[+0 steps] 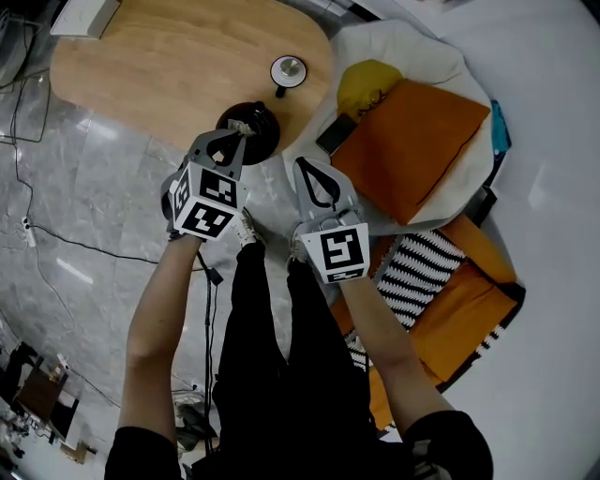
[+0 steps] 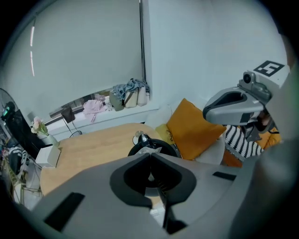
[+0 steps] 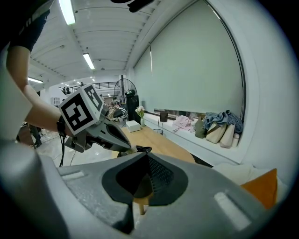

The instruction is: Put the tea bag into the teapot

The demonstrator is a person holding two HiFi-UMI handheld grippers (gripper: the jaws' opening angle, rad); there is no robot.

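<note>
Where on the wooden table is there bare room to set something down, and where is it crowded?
Free: the bare stretch of the wooden table between the white box at its far-left corner and the black teapot. Crowded: the near-right end, with the teapot, its lid, and the left claw shut on the tea bag over the teapot.

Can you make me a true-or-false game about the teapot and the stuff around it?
1. The teapot is white. False: it is black.
2. The lid lies on the wooden table, apart from the teapot. True.
3. The left hand-held gripper is shut on the tea bag, just above the teapot. True.
4. The right hand-held gripper holds the teapot. False: its jaws are shut with nothing in them, off to the side.
5. The orange cushion lies on the table. False: it lies on the white seat beside the table.
</note>
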